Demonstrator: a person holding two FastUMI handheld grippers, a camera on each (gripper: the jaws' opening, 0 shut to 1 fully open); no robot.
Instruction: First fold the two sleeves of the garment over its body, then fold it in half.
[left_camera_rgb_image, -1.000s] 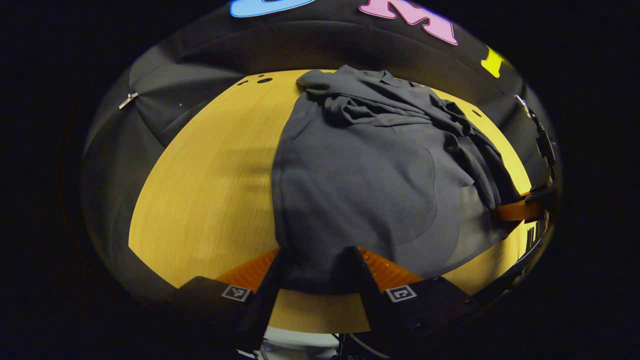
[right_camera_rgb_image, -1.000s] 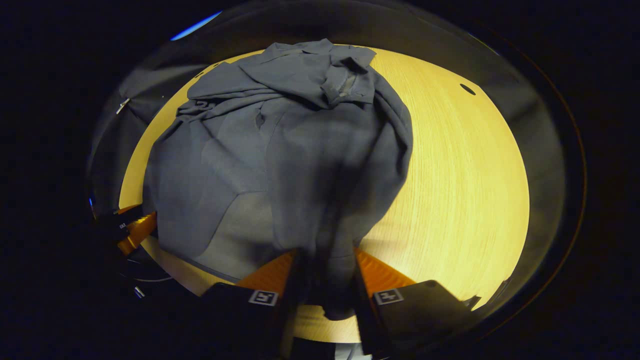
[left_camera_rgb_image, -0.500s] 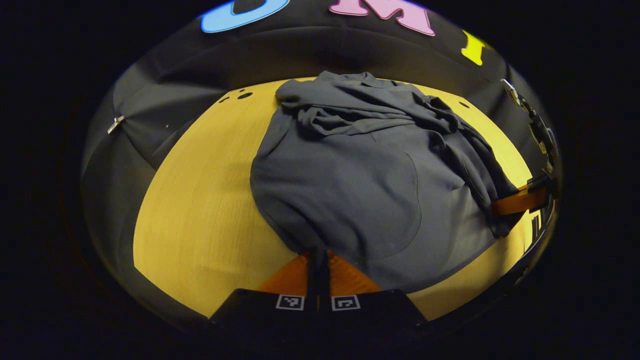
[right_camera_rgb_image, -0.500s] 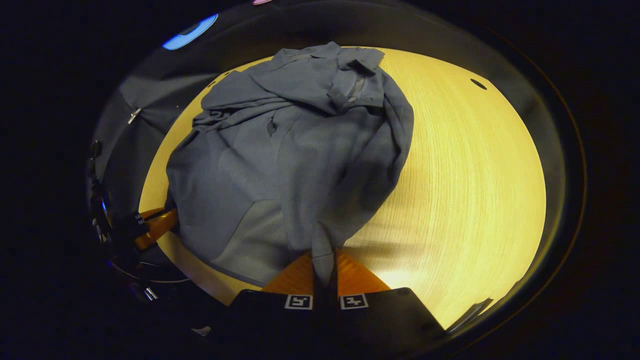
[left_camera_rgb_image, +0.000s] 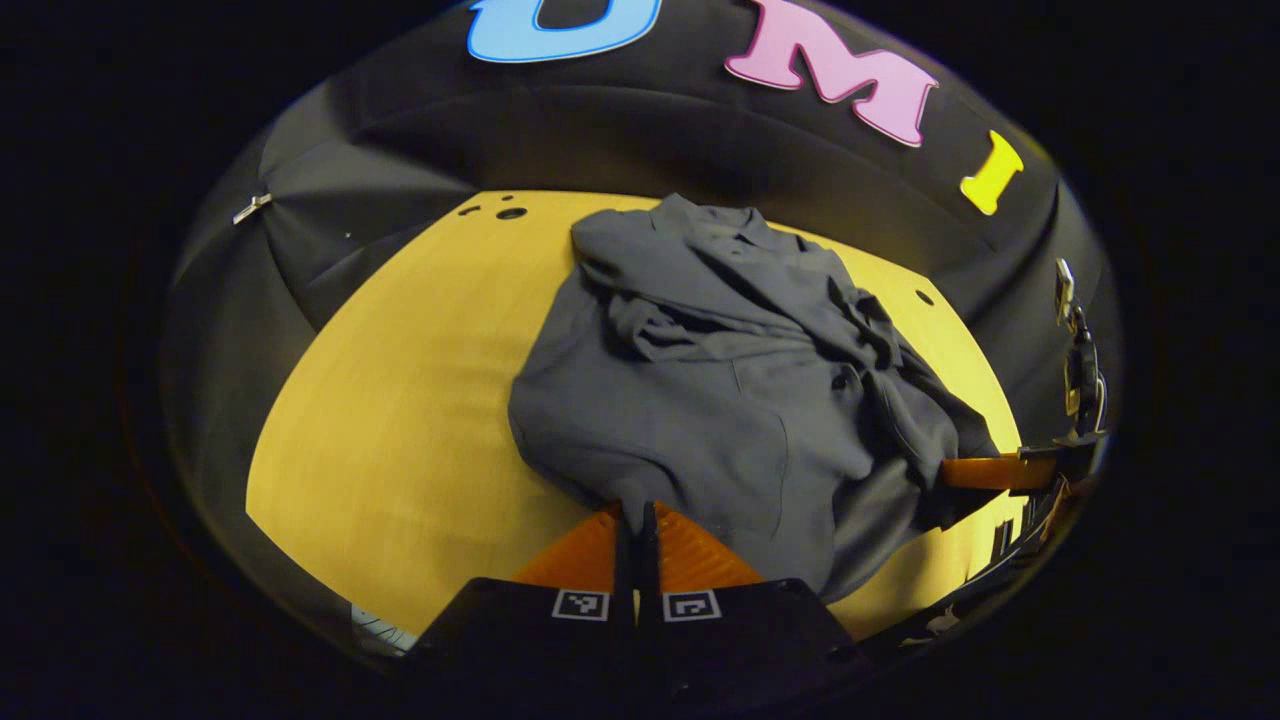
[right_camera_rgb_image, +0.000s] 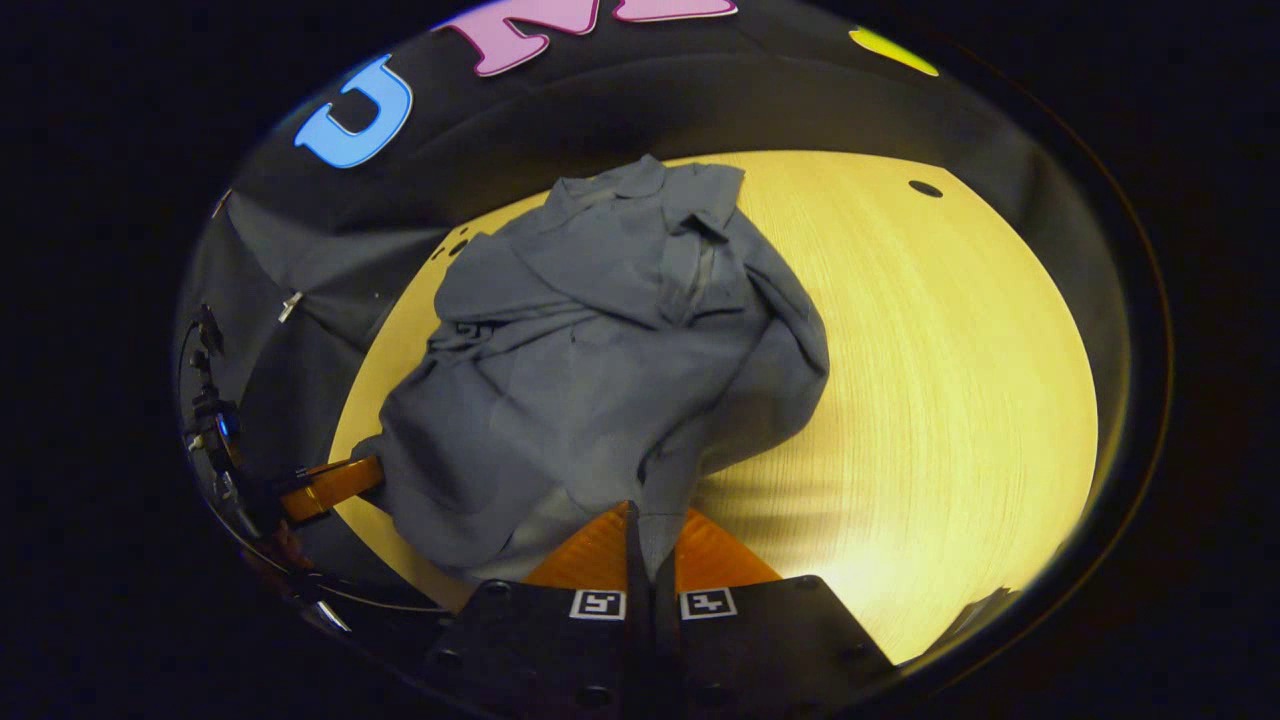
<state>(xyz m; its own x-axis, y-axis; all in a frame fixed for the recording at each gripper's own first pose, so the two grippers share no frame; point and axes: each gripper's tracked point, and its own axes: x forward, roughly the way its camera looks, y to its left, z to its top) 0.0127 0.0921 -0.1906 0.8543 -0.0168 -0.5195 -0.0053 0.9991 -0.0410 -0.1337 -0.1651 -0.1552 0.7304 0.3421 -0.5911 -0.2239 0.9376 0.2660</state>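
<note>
— How's the light here?
— Dim booth all round, but the surface (right_camera_rgb_image: 950, 330) glows bright from above in the right gripper view, near glare at its lower right.
— And the garment (right_camera_rgb_image: 610, 330)?
— Dull, folds readable, soft shadow along its near edge on the wood.
— Left gripper view?
— Surface (left_camera_rgb_image: 400, 400) warmer, evenly lit, darkening toward the rim. Heavy fisheye bend; straight edges curve.
— Focus?
— Centre sharp, the margins smear.

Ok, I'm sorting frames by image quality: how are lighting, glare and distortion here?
Left gripper view: dim, the table evenly lit, its edge bowed by the fisheye, the garment sharp. Right gripper view: a bright patch of glare on the table, the garment slightly soft.
</note>
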